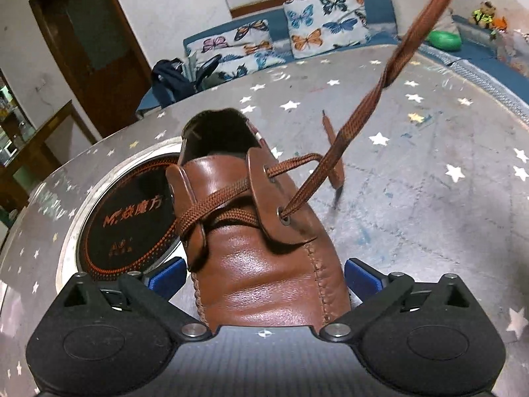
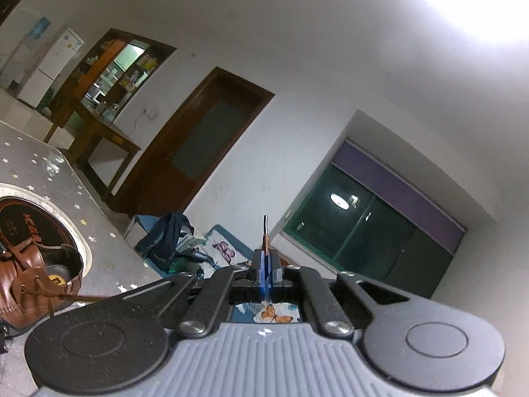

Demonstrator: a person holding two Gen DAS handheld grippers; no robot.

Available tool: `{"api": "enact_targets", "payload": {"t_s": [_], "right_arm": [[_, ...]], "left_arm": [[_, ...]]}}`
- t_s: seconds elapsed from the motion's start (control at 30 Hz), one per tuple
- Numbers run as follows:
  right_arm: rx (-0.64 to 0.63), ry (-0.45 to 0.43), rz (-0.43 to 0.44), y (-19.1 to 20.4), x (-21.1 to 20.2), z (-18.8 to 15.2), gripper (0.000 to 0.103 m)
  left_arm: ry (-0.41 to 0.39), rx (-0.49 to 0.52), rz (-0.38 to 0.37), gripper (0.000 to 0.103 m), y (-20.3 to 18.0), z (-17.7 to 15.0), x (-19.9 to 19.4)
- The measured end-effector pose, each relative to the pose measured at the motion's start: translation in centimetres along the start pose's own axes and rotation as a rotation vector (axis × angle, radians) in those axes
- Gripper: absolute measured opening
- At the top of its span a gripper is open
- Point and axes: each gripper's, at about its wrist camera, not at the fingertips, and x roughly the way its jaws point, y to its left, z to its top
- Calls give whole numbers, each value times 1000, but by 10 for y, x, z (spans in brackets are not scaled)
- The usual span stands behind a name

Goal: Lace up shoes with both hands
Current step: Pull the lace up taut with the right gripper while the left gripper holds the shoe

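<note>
The left tongs (image 1: 264,274) are angled down over the toe of the brown leather shoe (image 1: 264,264), spread wide open with a blue pad on either side of the toe. I can't tell whether the pads actually touch the leather; it doesn't look like a grip.

The right tongs (image 2: 265,264) point roughly level out into the room, tilted a fair bit, and they're clamped shut on the tip of the brown lace (image 1: 350,132). You can see the aglet (image 2: 265,223) poking out just past the closed pads. From the left view that lace runs out of the lower right eyelet (image 1: 284,217) up and away toward the top right corner, with a twist in it. The other lace end (image 1: 332,152) lies on the counter just right of the shoe.

The shoe sits on a grey counter (image 1: 429,198) with little stars, partly over a round black inset hob (image 1: 132,205). Behind it there's a blue sofa with butterfly cushions (image 1: 327,20), a dark wooden door (image 2: 198,145) and a window (image 2: 373,228).
</note>
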Motion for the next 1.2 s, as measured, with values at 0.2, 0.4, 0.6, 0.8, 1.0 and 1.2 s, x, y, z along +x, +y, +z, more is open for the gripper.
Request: {"api": "enact_targets", "payload": {"t_s": [0.2, 0.4, 0.6, 0.8, 1.0, 1.2], "right_arm": [[2, -25, 5, -1, -1, 6, 1], [4, -34, 10, -4, -1, 7, 1], [-2, -42, 14, -7, -1, 8, 1], [-8, -49, 17, -7, 0, 7, 1], [-13, -59, 22, -6, 0, 8, 1], [-25, -72, 27, -4, 0, 12, 1]], "left_arm": [[21, -19, 28, 103, -4, 4, 2], [45, -54, 42, 103, -4, 8, 3], [62, -65, 79, 103, -11, 10, 3], [88, -71, 98, 103, -13, 14, 5], [96, -74, 106, 103, -15, 14, 5], [106, -30, 103, 103, -20, 8, 6]]}}
